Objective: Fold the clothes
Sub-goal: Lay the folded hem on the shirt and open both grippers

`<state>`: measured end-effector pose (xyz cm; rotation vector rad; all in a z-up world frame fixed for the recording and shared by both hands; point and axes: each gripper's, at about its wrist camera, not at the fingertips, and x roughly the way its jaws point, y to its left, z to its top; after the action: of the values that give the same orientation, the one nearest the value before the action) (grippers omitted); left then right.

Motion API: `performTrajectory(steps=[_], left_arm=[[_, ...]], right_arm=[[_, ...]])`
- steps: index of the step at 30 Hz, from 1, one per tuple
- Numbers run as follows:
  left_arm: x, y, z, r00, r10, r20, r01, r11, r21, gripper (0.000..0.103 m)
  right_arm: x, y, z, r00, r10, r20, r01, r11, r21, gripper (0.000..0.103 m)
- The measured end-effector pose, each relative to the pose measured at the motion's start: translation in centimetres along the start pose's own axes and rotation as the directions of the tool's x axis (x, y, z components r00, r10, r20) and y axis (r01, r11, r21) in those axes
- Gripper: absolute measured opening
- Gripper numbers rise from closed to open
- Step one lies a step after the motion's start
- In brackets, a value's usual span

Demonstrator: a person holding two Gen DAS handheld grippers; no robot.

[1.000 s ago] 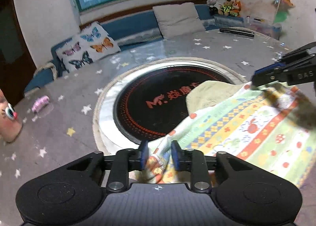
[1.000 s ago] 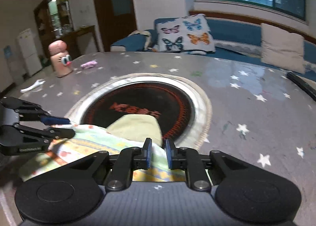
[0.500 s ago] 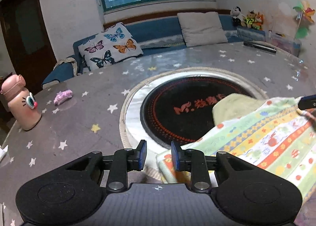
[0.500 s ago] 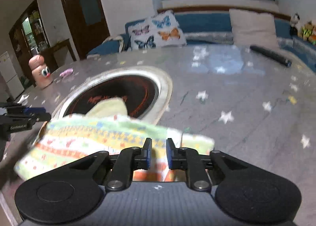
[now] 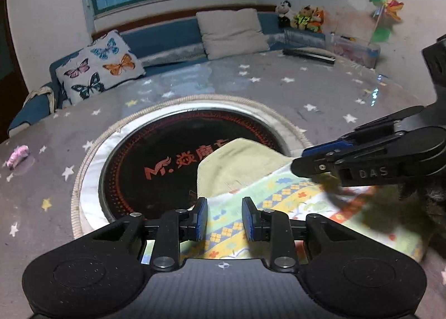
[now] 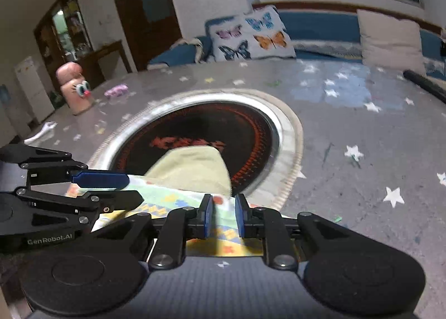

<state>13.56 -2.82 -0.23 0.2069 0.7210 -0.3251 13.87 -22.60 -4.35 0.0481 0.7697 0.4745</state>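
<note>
Two grippers hover over one garment (image 5: 281, 202) on the table (image 5: 278, 90). Garment lies flat at the near edge, its plain green end overlapping the black cooktop (image 5: 172, 151). Left gripper (image 5: 224, 218): jaws apart, cloth showing between, not pinched. Right gripper (image 6: 223, 215): jaws apart, above the patterned cloth, just beside the left.

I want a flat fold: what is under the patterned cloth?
The patterned cloth overlaps a plain yellow-green layer lying on the black round plate; anything beneath its middle is covered.
</note>
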Motion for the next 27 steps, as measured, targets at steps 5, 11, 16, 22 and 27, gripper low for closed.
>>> performTrajectory(steps=[5,11,16,22,27], left_arm=[[-0.1,0.4,0.0,1.0,0.002,0.004,-0.002,1.0,-0.019,0.03],[-1.7,0.6,-0.7,1.0,0.016,0.026,-0.015,0.999,-0.034,0.047],[-3.6,0.6,-1.9,0.999,0.034,0.04,-0.032,0.998,-0.045,0.051],[-6.2,-0.3,-4.0,0.997,0.039,0.073,-0.037,0.999,-0.026,0.052],[-7.7,-1.7,-6.3,0.995,0.055,0.084,-0.055,0.998,0.003,0.053]], right_arm=[[-0.9,0.3,0.1,1.0,0.005,0.018,-0.005,1.0,-0.014,0.022],[-2.2,3.4,-1.0,0.999,0.038,0.029,-0.033,0.988,-0.152,0.034],[-3.0,6.0,-2.9,0.999,0.03,0.036,-0.019,0.96,-0.279,0.034],[-4.9,7.9,-5.4,0.999,0.036,0.04,-0.02,0.938,-0.345,0.035],[-6.4,9.2,-7.4,0.997,0.058,0.045,-0.037,0.928,-0.371,0.035]])
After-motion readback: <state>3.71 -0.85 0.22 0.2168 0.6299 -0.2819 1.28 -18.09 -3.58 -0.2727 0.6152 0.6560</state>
